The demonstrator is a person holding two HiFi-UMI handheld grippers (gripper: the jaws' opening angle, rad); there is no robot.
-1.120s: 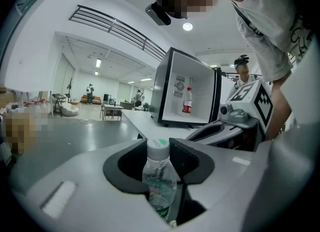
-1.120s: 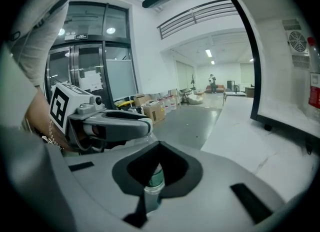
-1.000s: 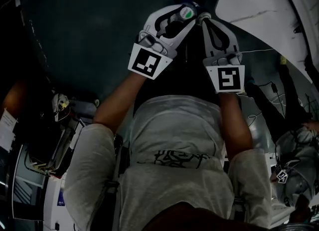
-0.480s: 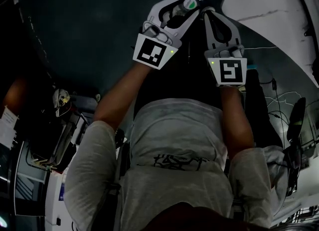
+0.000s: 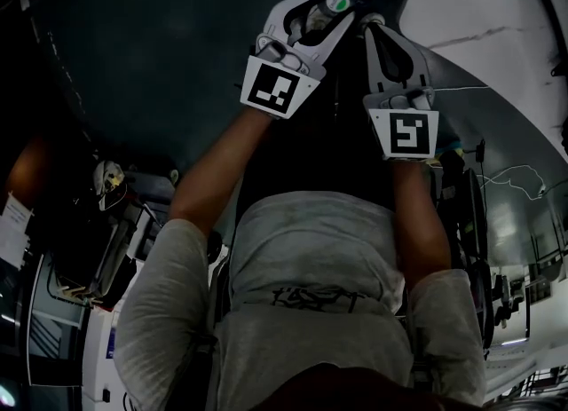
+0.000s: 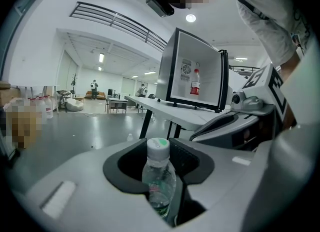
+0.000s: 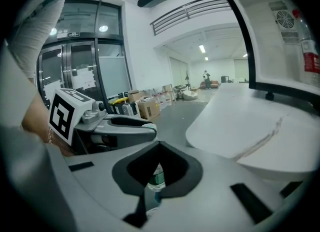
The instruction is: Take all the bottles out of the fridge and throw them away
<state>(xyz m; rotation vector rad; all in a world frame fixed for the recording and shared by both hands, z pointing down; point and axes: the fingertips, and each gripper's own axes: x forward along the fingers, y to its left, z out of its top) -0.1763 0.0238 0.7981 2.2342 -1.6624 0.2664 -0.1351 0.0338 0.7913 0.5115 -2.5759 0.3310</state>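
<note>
Down come both grippers together, side by side, and the white table's edge has slid across the right of the head view. The left gripper is clamped on a clear bottle, jaws hugging its shoulder just under the cap, and the bottle sits upright in the hollow. The right gripper has its jaws pressed together. A green-capped bottle shows through the notch between them, but whether it is pinched there or lies beyond, I cannot tell.

The fridge stands on the table, door open, up and off to the right of the left gripper. The carried bottle is well clear of the fridge now, lower than it. A red-labelled bottle stands inside.

This looks like the carry to the bin, and no bin is in sight yet. My advice: keep that squeeze steady, since the grip sits high on a smooth neck. Hold the bottle upright and get low over the bin's mouth before parting the left jaws. Then go back to the fridge.
</note>
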